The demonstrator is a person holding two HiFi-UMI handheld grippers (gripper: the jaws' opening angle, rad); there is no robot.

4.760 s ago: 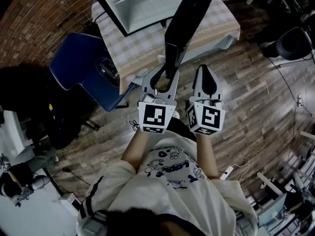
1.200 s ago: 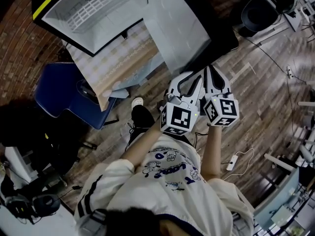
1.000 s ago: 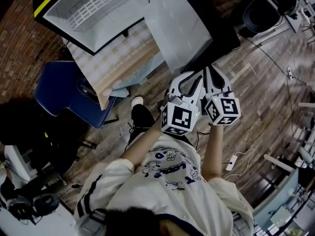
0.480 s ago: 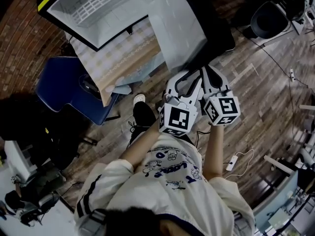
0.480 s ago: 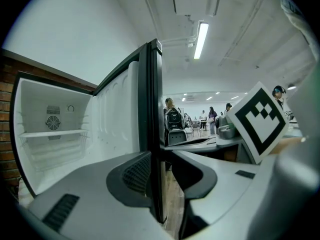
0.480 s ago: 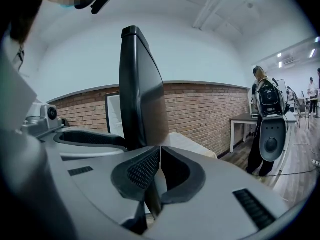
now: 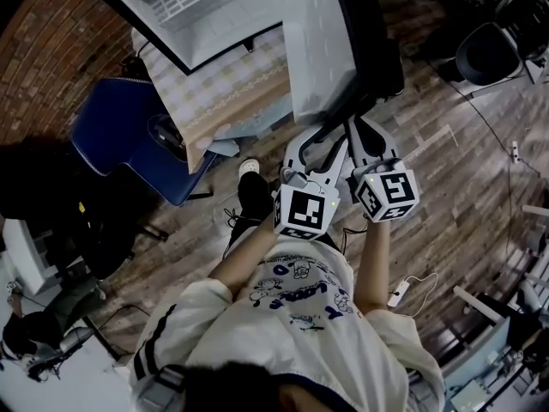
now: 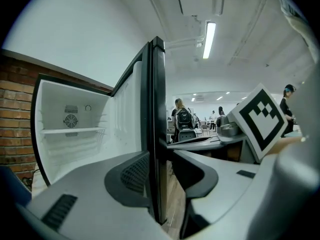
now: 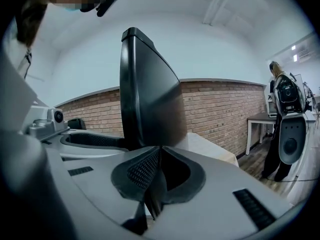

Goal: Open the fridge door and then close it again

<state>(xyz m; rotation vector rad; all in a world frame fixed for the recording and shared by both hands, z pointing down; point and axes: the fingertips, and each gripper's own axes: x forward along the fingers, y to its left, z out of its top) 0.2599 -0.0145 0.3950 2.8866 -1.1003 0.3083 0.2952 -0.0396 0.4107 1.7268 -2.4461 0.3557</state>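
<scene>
1. My left gripper (image 7: 330, 136) is clamped on the free edge of the fridge door (image 7: 322, 50). One pad sits on the white inner face, the other on the black outer face.
2. In the left gripper view the door edge (image 8: 154, 109) stands upright between the two pads. The inner pad touches it. The outer pad is right at the face, and I can't confirm contact there.
3. My right gripper (image 7: 362, 131) has its jaws together with nothing in them. It sits just beside the left one, on the door's outer side.
4. In the right gripper view the black outer face (image 9: 150, 99) rises directly ahead, between that gripper and the fridge.
5. The door is swung wide open. The fridge (image 7: 214, 7) shows its white interior and a wire shelf, and it stands on a cloth-covered table (image 7: 227, 93).
6. A blue chair (image 7: 129, 136) sits against the table's left corner. My shoe (image 7: 250, 168) is on the wood floor (image 7: 446, 161) just below the table edge.
7. A power strip (image 7: 396, 296) lies on the floor to my right. A black office chair (image 7: 489, 54) is well apart, further right.
8. A brick wall (image 7: 51, 41) runs behind the fridge. A person with a backpack (image 9: 282, 99) stands far off to the right.
</scene>
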